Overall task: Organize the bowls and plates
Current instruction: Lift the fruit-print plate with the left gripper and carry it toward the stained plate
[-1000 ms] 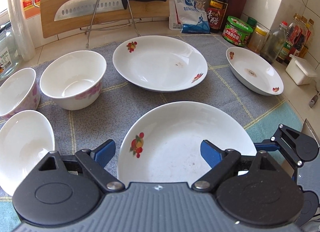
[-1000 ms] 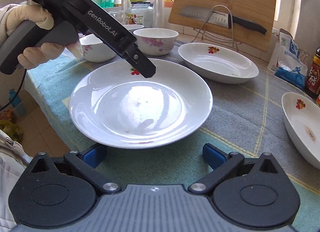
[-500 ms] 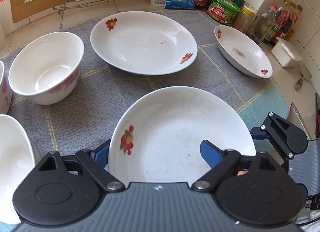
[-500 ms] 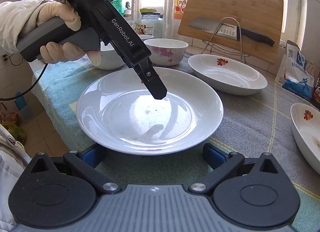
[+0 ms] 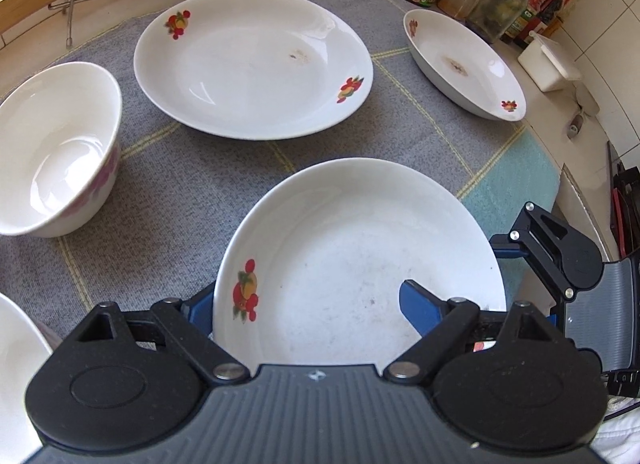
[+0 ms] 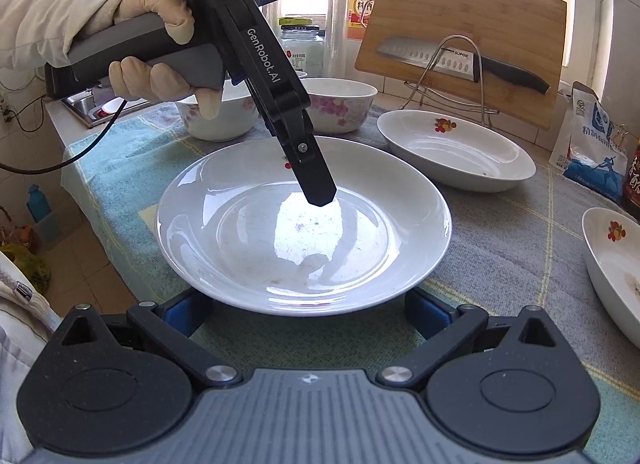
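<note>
We have the left claw tilted steeply down over the near white shallow china plate with a red fruit print, which lies on the grey woven mat at the bench's near edge. Its blue fingers straddle the rim, one outside under the lip and one inside over the well. The jaws have just been closing, yet a gap still shows, so the plate is between them but not pinched.

The right claw waits spread at the opposite rim of the same plate, its pads low beside the underside and holding nothing.

We judge the main risk to be a shallow bite. The rim is glazed and sloped, and if the pads close only on the lip, the plate may slide out or tip as it lifts. A hard press from the inner finger could lever the far edge up and push the plate toward the right claw or off the bench edge. The white china bowl with pink flowers sits near on the left, and the second fruit-print plate lies just beyond, so a swinging plate could knock and chip either.
</note>
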A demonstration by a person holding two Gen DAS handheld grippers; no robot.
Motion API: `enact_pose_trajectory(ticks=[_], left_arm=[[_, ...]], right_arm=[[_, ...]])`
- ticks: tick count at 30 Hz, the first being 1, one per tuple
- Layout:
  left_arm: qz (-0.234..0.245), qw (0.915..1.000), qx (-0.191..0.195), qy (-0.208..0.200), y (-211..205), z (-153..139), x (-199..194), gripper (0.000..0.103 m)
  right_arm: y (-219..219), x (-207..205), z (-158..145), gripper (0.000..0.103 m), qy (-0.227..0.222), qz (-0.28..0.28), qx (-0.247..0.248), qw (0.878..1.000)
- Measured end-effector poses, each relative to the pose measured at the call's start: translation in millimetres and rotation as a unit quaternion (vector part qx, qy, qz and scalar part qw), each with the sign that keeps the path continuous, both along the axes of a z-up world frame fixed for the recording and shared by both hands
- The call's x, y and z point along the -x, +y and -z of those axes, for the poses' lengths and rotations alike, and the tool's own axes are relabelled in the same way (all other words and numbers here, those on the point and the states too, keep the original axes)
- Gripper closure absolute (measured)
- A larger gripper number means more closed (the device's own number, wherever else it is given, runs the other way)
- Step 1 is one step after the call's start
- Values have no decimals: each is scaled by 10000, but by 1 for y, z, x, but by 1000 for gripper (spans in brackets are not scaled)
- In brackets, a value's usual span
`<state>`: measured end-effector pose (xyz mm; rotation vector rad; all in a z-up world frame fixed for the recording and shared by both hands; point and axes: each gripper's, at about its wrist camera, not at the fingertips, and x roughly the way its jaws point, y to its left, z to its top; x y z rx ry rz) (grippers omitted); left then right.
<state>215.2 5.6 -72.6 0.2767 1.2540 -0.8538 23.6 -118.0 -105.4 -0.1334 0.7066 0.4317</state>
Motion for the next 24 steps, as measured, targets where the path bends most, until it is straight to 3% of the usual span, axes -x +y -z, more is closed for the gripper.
enact_pose_trajectory(ticks=[6, 12, 24], left_arm=[[69, 9998, -116, 170, -7, 2, -7, 13], [-192, 9975, 30, 680, -4, 3, -23, 12], [-58, 9977, 15, 673, -6, -1, -19, 12]], right_arm=[[4, -2, -2, 0, 13, -53, 92, 9999], [8, -7, -5, 0, 151, -54, 185, 9997], [8, -9, -9, 0, 371, -44, 328, 9988]])
